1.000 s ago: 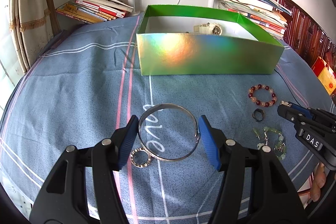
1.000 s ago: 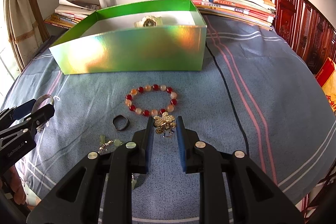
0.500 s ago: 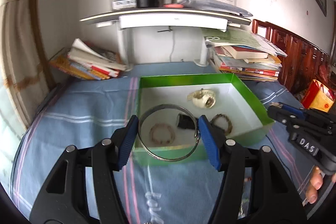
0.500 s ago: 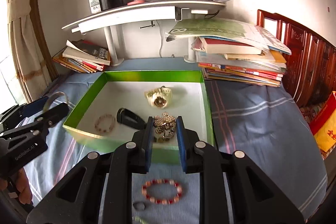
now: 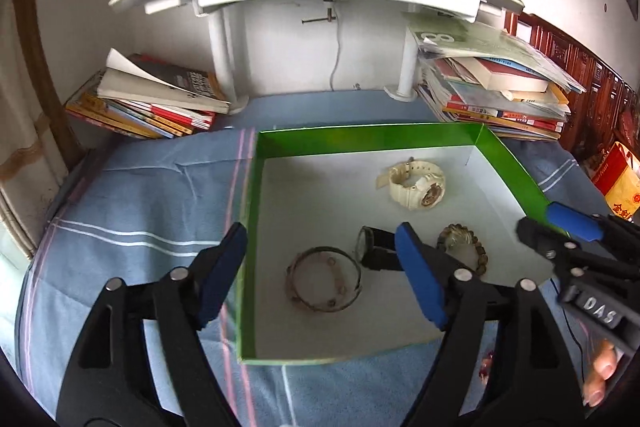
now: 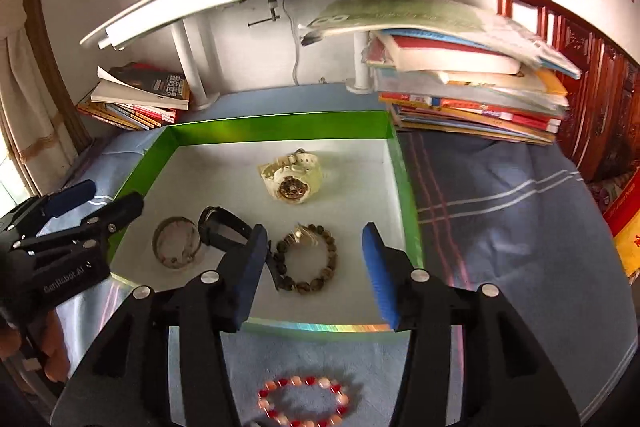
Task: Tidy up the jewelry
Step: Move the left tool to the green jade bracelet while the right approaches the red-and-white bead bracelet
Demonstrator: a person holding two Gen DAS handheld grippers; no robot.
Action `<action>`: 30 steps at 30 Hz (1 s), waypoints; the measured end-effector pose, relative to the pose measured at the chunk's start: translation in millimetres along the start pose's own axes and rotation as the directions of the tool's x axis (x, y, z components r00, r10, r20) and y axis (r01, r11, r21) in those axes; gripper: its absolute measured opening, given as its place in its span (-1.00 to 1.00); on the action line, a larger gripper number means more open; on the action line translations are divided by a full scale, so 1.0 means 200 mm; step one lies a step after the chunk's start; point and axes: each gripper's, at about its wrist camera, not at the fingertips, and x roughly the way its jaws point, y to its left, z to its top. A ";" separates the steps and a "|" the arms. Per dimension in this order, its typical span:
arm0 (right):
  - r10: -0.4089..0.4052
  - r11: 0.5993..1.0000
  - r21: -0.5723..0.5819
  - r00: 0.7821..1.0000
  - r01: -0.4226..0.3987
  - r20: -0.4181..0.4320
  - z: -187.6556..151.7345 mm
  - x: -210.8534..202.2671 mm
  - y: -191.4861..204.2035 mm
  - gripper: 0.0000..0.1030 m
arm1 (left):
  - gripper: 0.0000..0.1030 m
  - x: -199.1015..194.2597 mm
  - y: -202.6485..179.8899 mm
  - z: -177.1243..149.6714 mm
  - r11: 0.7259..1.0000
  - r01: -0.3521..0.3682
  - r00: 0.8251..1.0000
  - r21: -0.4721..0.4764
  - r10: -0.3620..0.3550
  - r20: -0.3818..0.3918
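Two hand-held grippers hang over an open green box point(image 5: 368, 137) on a table spread with a blue striped cloth point(image 5: 152, 203), both angled down into it so that what they let go drops inside. The left gripper point(image 5: 322, 267) has its jaws opening, blue pads wide apart with nothing between them; a silver bangle point(image 5: 324, 279) lies on the white floor of the box right below, resting over a small beaded bracelet. The right gripper point(image 6: 316, 269) has its jaws opening too, and they are empty; under them a gold brooch point(image 6: 305, 235) sits on a dark bead bracelet point(image 6: 306, 263). A cream watch point(image 6: 290, 177) and a black watch point(image 6: 222, 229) share the box, pieces kept apart rather than heaped. Outside, near the front wall, a red and peach bead bracelet point(image 6: 302, 401) waits on the cloth, likely among the next to go in. Books point(image 5: 492, 87) are stacked behind.
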 end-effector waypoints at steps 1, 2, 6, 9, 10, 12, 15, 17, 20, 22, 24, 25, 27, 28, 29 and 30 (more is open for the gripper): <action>0.001 1.000 0.002 1.000 -0.002 0.010 -0.03 -0.05 -0.01 -0.04 | 0.56 -0.04 0.01 -0.02 1.000 -0.009 1.000 0.002 0.009 0.005; 0.004 1.000 0.001 1.000 -0.004 0.019 -0.07 -0.10 -0.02 -0.04 | 0.58 -0.08 0.02 -0.05 1.000 -0.014 1.000 0.006 0.014 0.012; -0.023 1.000 -0.011 1.000 0.023 0.009 -0.24 -0.22 -0.06 -0.04 | 0.63 -0.25 0.05 -0.23 0.999 -0.029 1.000 0.014 0.029 0.009; -0.073 0.997 -0.038 0.997 0.071 -0.035 -0.39 -0.22 -0.07 -0.04 | 0.65 -0.33 0.06 -0.41 0.998 -0.037 0.999 0.042 0.038 -0.026; -0.082 0.996 -0.045 0.995 0.080 -0.053 -0.43 -0.20 -0.07 -0.05 | 0.66 -0.34 0.07 -0.47 0.997 -0.055 0.998 0.055 0.058 -0.039; -0.079 0.997 -0.035 0.992 0.076 -0.095 -0.48 -0.14 -0.09 -0.05 | 0.68 -0.36 0.10 -0.56 0.996 -0.081 0.994 0.046 0.084 -0.070; -0.079 0.997 0.009 0.987 0.081 -0.140 -0.53 -0.08 -0.13 -0.04 | 0.68 -0.34 0.08 -0.64 1.000 0.005 0.989 0.005 -0.005 -0.150; -0.077 0.996 0.029 0.986 0.082 -0.145 -0.54 -0.08 -0.14 -0.04 | 0.69 -0.34 -0.03 -0.66 0.995 0.083 0.983 0.048 -0.074 -0.169; -0.088 0.996 0.022 0.986 0.091 -0.138 -0.55 -0.08 -0.13 -0.04 | 0.69 -0.36 -0.20 -0.69 0.977 0.166 0.975 0.133 -0.144 -0.167; -0.092 0.995 0.015 0.986 0.095 -0.137 -0.55 -0.08 -0.13 -0.04 | 0.69 -0.37 -0.29 -0.71 0.963 0.206 0.968 0.171 -0.176 -0.176; -0.092 0.995 0.014 0.987 0.095 -0.136 -0.54 -0.08 -0.13 -0.04 | 0.69 -0.35 -0.37 -0.72 0.953 0.226 0.964 0.201 -0.189 -0.188; -0.092 0.995 0.016 0.986 0.095 -0.135 -0.55 -0.08 -0.13 -0.04 | 0.70 -0.35 -0.40 -0.73 0.950 0.230 0.963 0.211 -0.190 -0.193; -0.090 0.995 0.020 0.986 0.094 -0.137 -0.55 -0.07 -0.14 -0.04 | 0.70 -0.33 -0.43 -0.74 0.946 0.234 0.961 0.224 -0.191 -0.200; -0.088 0.996 0.020 0.987 0.092 -0.138 -0.55 -0.07 -0.13 -0.04 | 0.70 -0.31 -0.44 -0.75 0.948 0.220 0.963 0.230 -0.173 -0.207; -0.086 0.996 0.020 0.987 0.090 -0.136 -0.55 -0.07 -0.13 -0.04 | 0.70 -0.28 -0.44 -0.76 0.952 0.191 0.967 0.239 -0.141 -0.212; -0.087 0.996 0.017 0.987 0.090 -0.133 -0.55 -0.08 -0.13 -0.04 | 0.70 -0.26 -0.44 -0.76 0.956 0.166 0.970 0.243 -0.114 -0.213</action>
